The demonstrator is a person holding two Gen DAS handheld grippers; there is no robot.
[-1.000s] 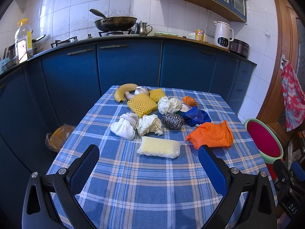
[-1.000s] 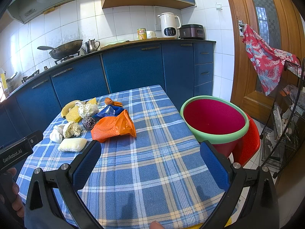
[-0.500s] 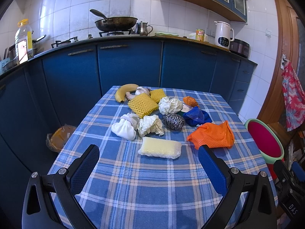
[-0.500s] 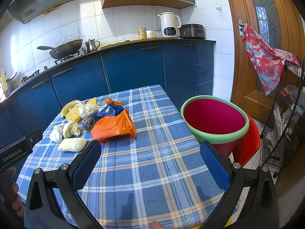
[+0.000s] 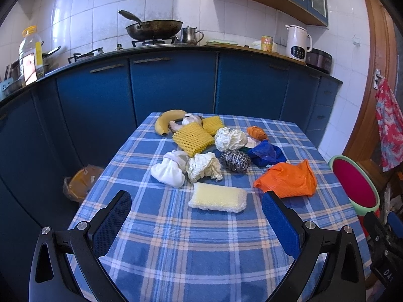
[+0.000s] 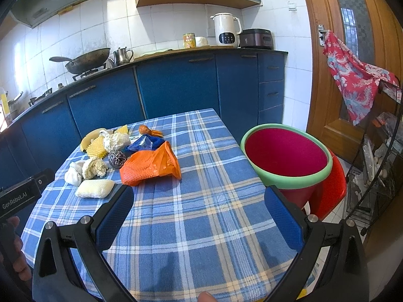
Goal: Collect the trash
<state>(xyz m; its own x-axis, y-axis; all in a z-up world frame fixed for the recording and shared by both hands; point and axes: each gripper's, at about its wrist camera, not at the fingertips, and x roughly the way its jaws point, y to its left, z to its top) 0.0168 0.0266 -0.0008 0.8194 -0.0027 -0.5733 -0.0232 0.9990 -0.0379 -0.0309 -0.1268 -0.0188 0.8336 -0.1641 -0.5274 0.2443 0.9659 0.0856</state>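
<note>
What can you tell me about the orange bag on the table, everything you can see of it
The orange bag is a crumpled piece of thin glossy plastic with a fine mesh-like texture on its flatter side. It lies slumped on the blue plaid tablecloth, its smooth end bunched up higher than the rest. It sits at the near right edge of the trash pile, close to the blue plastic bag behind it; whether they touch is unclear. Neither gripper touches it.

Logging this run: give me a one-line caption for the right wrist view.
Open right tool over the checked tablecloth, trash pile at left, red bucket beside the table.
</note>
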